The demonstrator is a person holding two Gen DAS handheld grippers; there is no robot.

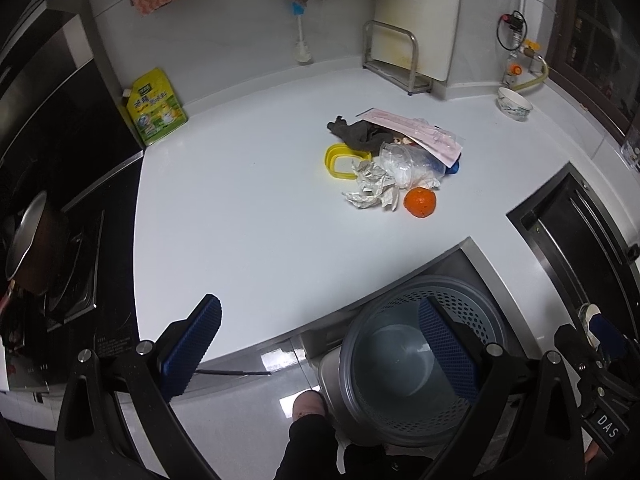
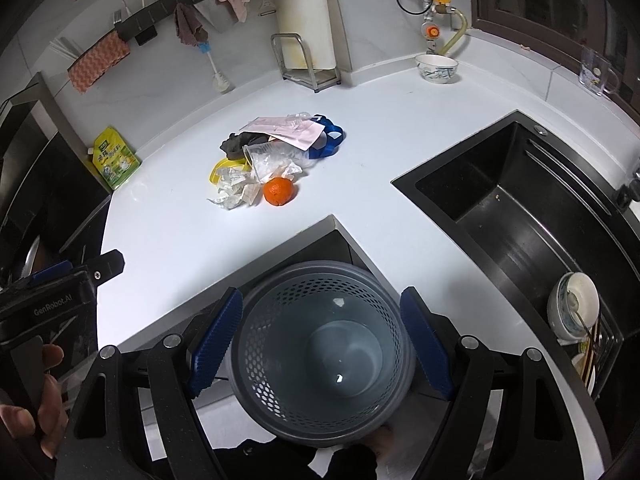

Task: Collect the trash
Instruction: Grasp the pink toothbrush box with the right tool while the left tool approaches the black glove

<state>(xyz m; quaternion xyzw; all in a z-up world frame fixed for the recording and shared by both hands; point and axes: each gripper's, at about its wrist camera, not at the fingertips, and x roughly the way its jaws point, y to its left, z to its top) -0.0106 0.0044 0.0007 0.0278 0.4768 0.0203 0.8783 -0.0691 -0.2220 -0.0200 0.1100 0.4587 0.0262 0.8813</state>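
A trash pile lies mid-counter: crumpled paper (image 1: 372, 191) (image 2: 234, 192), an orange (image 1: 419, 202) (image 2: 279, 191), a clear plastic cup (image 1: 400, 162) (image 2: 264, 158), a yellow plastic ring (image 1: 339, 162) (image 2: 218, 170), a dark cloth (image 1: 354, 132) (image 2: 234, 146), a pink packet (image 1: 416, 130) (image 2: 288, 128) and a blue strap (image 2: 331, 140). A grey perforated bin (image 1: 472, 312) (image 2: 272, 320) stands on the floor below the counter corner. My left gripper (image 1: 319, 302) is open over the counter's front edge. My right gripper (image 2: 320, 292) is open above the bin. Both are empty and well short of the pile.
A black sink (image 2: 520, 208) with stacked dishes (image 2: 572, 304) is on the right. A bowl (image 2: 436, 69), a metal rack (image 2: 304, 64) and a yellow pouch (image 2: 116, 160) stand along the back. A stove with a pan (image 1: 28, 240) is on the left. A person's hand (image 2: 24, 412) holds the left gripper.
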